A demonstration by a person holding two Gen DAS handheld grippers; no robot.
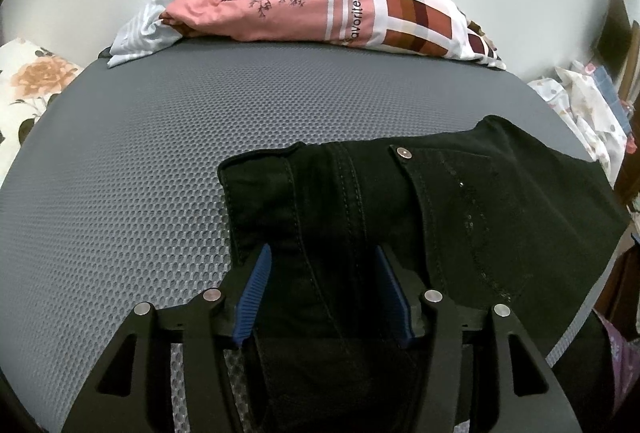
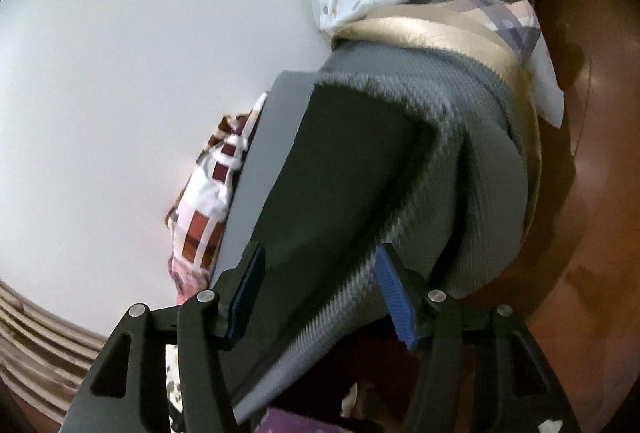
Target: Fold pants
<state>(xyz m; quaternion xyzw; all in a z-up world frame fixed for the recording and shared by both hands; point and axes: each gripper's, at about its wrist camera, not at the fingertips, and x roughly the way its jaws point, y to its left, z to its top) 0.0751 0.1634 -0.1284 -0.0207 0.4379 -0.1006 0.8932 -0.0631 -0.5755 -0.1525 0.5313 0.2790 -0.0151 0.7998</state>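
Risk: left gripper (image 1: pixel 324 297) fingers stand spread astride the black jeans (image 1: pixel 460 201) with no pinch, and right gripper (image 2: pixel 320 297) fingers are spread and empty over the mattress (image 2: pixel 480 173) corner, so the fold could slump or drag. Jeans lie on the grey mattress's near-right part, long axis probably left-right, studded back pocket (image 1: pixel 440 169) up; which end points where unclear.

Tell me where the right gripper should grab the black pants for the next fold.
Grip the black pants at the free far-right corner, probably coming in from the mattress edge on that side. That end lies flat and unheld; the left gripper already straddles the near end. The right gripper looks open, holding nothing.
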